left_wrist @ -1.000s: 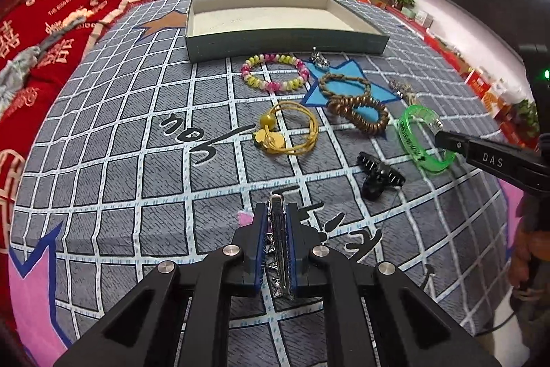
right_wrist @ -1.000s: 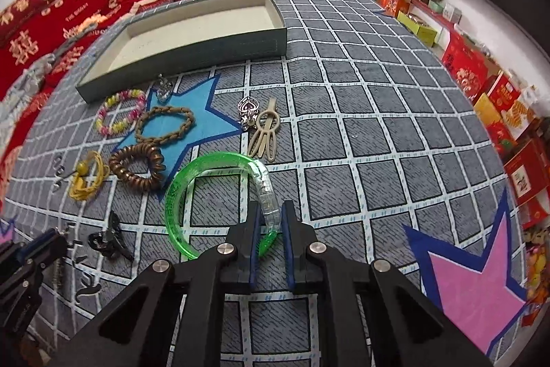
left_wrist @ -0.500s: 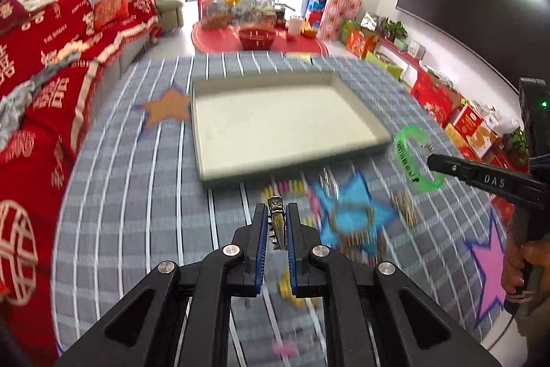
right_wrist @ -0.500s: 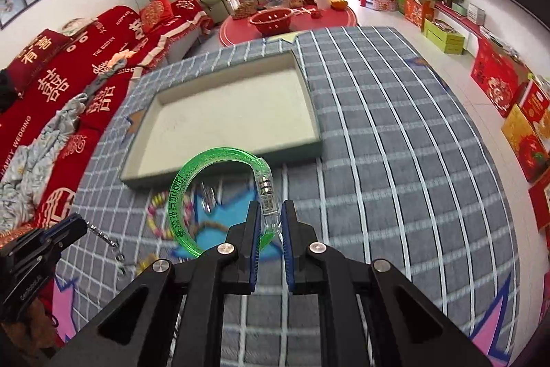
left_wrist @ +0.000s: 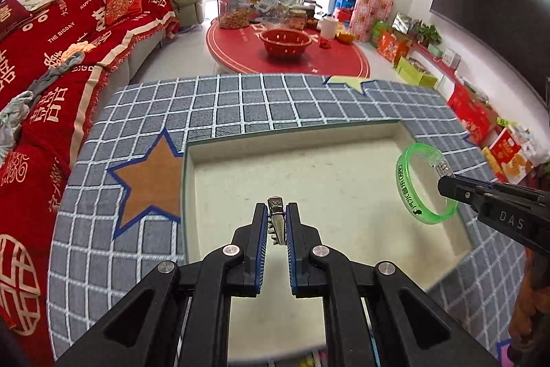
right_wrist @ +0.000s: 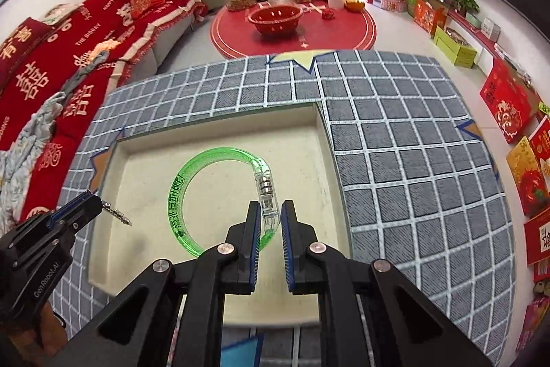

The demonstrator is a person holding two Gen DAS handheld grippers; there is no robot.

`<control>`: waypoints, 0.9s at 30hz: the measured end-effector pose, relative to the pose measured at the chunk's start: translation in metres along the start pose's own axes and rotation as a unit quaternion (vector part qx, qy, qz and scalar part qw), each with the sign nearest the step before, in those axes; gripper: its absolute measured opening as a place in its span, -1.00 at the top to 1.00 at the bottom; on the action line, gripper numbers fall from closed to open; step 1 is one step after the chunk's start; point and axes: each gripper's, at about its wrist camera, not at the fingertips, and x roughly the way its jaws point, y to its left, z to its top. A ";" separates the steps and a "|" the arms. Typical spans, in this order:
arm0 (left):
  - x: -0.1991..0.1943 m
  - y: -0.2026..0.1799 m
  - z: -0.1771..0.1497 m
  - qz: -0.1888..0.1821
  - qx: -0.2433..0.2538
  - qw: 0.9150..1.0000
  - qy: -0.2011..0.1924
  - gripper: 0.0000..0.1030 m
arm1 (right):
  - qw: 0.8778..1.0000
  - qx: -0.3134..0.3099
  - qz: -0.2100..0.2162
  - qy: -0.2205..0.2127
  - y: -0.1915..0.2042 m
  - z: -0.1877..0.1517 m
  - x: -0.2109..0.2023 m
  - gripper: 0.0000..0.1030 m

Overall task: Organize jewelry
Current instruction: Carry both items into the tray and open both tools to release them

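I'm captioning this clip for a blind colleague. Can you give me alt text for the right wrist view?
The right gripper holds a green bangle by its clear clasp above an empty tray on a grey checked cloth. At left, the left gripper holds a metal clip over the tray.

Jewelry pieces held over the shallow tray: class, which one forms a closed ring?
The translucent green plastic bangle in the right tool; the left tool's silver metal clip is straight.

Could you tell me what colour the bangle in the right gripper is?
Translucent green bangle, clearest in the right wrist view.
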 end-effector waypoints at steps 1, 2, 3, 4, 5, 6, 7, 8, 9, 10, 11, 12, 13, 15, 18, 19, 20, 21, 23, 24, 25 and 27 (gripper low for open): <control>0.010 0.000 0.000 0.005 0.001 1.000 0.007 0.54 | 1.000 0.003 -0.002 0.005 0.000 0.001 0.007 0.75; 0.021 0.000 0.000 0.012 0.003 1.000 0.015 0.54 | 1.000 0.006 -0.004 0.012 -0.001 0.001 0.017 0.75; 0.026 -0.001 0.000 0.018 0.005 1.000 0.017 0.54 | 1.000 0.008 -0.008 0.021 -0.002 0.002 0.029 0.75; 0.031 -0.002 0.000 0.026 0.008 0.999 0.018 0.54 | 1.000 0.009 -0.011 0.025 -0.002 0.001 0.035 0.75; 0.036 -0.003 0.000 0.028 0.011 0.999 0.023 0.54 | 0.999 0.010 -0.015 0.031 -0.003 0.000 0.045 0.75; 0.040 -0.003 -0.001 0.027 0.011 0.999 0.028 0.54 | 0.999 0.010 -0.017 0.035 -0.003 -0.003 0.050 0.75; 0.045 -0.003 -0.002 0.029 0.011 0.999 0.035 0.54 | 0.999 0.009 -0.019 0.037 -0.004 -0.005 0.054 0.75; 0.047 -0.004 -0.004 0.035 0.013 0.999 0.037 0.54 | 0.999 0.007 -0.023 0.041 -0.005 -0.007 0.060 0.75; 0.050 -0.005 -0.006 0.041 0.018 0.998 0.040 0.54 | 0.999 0.006 -0.025 0.044 -0.005 -0.009 0.062 0.75; 0.053 -0.008 -0.008 0.046 0.027 0.998 0.040 0.54 | 0.999 0.005 -0.026 0.038 -0.004 -0.011 0.061 0.75; 0.052 -0.011 -0.009 0.055 0.037 0.997 0.033 0.54 | 0.999 -0.001 -0.030 0.035 -0.004 -0.011 0.061 0.74; 0.053 -0.014 -0.011 0.061 0.045 0.997 0.034 0.54 | 0.999 -0.006 -0.033 0.034 -0.003 -0.013 0.061 0.74; 0.055 -0.017 -0.011 0.063 0.050 0.996 0.041 0.54 | 0.999 -0.009 -0.035 0.034 -0.002 -0.014 0.061 0.71; 0.055 -0.018 -0.013 0.066 0.046 0.996 0.046 0.54 | 0.999 -0.017 -0.033 0.033 0.000 -0.015 0.060 0.61; 0.048 -0.018 -0.014 0.062 0.035 0.996 0.046 0.54 | 0.999 -0.014 -0.019 0.034 0.002 -0.016 0.056 -0.01; 0.042 -0.016 -0.013 0.059 0.031 0.997 0.042 0.54 | 0.999 -0.014 -0.018 0.031 0.003 -0.016 0.052 -0.08; 0.037 -0.016 -0.013 0.057 0.031 0.997 0.038 0.54 | 0.999 -0.012 -0.018 0.025 0.004 -0.018 0.048 -0.08; 0.031 -0.016 -0.013 0.056 0.031 0.997 0.032 0.49 | 1.000 -0.006 -0.014 0.018 0.002 -0.017 0.040 -0.08; 0.015 -0.016 -0.014 0.055 0.029 0.998 0.016 -0.56 | 1.000 0.005 0.000 0.009 0.001 -0.017 0.028 -0.13; 0.005 -0.014 -0.015 0.060 0.023 0.998 0.003 -1.00 | 1.000 0.014 0.009 0.002 -0.001 -0.018 0.019 -0.19; -0.011 -0.013 -0.017 0.068 0.016 0.997 -0.029 -1.00 | 1.000 0.020 0.014 -0.005 -0.002 -0.018 0.012 -0.27; -0.030 -0.012 -0.021 0.065 0.022 0.997 -0.046 -1.00 | 0.999 0.033 0.026 -0.025 -0.006 -0.022 -0.009 -0.38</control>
